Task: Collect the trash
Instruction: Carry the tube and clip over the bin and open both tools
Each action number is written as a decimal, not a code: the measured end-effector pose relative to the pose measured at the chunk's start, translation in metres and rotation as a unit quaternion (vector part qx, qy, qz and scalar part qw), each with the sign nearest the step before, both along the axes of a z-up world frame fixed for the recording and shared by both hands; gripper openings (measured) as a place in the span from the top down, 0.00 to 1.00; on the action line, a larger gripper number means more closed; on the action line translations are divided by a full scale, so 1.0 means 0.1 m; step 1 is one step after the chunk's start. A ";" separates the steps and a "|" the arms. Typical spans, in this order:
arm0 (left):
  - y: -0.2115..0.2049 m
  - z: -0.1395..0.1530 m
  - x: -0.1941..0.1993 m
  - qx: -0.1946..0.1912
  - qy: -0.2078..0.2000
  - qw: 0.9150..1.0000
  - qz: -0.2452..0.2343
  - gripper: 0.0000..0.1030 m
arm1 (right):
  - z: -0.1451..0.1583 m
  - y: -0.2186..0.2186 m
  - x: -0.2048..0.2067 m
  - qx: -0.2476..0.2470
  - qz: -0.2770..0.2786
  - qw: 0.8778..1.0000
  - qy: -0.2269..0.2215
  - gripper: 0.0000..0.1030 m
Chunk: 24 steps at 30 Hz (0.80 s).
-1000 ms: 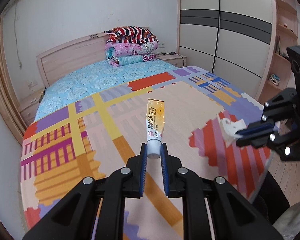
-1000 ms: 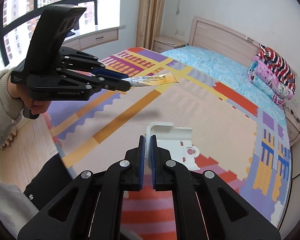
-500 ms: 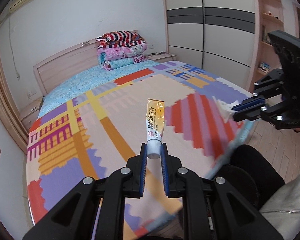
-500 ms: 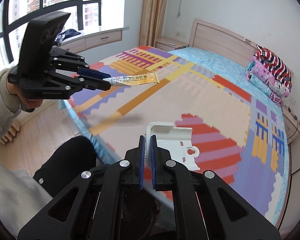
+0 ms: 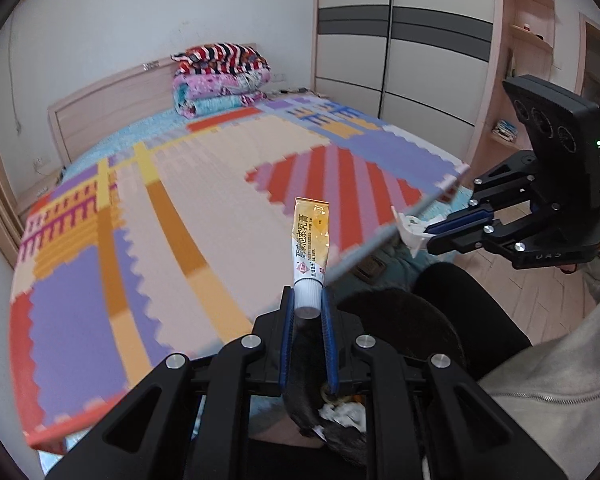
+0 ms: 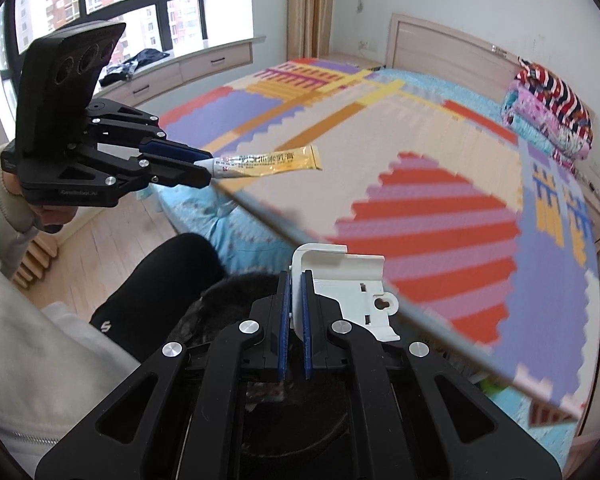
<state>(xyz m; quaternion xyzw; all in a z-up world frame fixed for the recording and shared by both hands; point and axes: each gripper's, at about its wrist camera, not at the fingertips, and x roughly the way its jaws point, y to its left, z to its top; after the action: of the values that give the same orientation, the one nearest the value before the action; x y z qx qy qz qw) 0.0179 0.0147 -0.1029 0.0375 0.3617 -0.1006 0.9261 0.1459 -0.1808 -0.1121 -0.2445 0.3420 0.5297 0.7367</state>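
Left hand-held gripper [image 5: 307, 312] pinches the ointment tube [image 5: 310, 246] by its cap; right hand-held gripper [image 6: 294, 296] clamps a white plastic bracket [image 6: 346, 292].
Both are held beyond the bed's [image 5: 172, 208] edge, above the black bag [image 5: 388, 320]; you're holding a light, squashy tube and a stiff bracket, so keep your grip on cap and flange.

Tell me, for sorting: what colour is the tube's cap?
White, on the yellow ointment tube; left wrist view.

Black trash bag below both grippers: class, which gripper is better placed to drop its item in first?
Left, probably. The left gripper, shut on the ointment tube, hangs over the trash bag opening; the right gripper with its white plastic piece looks nearer the rim.
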 end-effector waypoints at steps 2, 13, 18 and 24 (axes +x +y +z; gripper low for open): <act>-0.04 -0.11 -0.06 -0.013 0.009 1.000 -0.003 0.87 | -0.10 -0.05 -0.07 0.002 0.001 1.000 0.010 0.94; -0.26 -0.98 -0.11 -0.046 0.129 0.991 -0.008 0.87 | -0.79 -0.11 -0.16 -0.049 -0.009 0.996 0.076 0.94; -0.31 -1.23 -0.07 -0.047 0.163 0.985 -0.008 0.87 | -1.12 -0.05 -0.19 -0.089 -0.009 0.992 0.089 0.94; -0.39 -1.40 -0.03 -0.036 0.190 0.981 -0.007 0.87 | -1.40 -0.01 -0.20 -0.110 -0.009 0.986 0.122 0.94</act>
<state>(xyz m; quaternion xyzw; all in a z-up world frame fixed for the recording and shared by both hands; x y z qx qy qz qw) 0.0148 -0.0244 -0.2430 -0.0131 0.5268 -0.1250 0.8407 0.1254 -0.1814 -0.2521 -0.2544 0.4874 0.5078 0.6632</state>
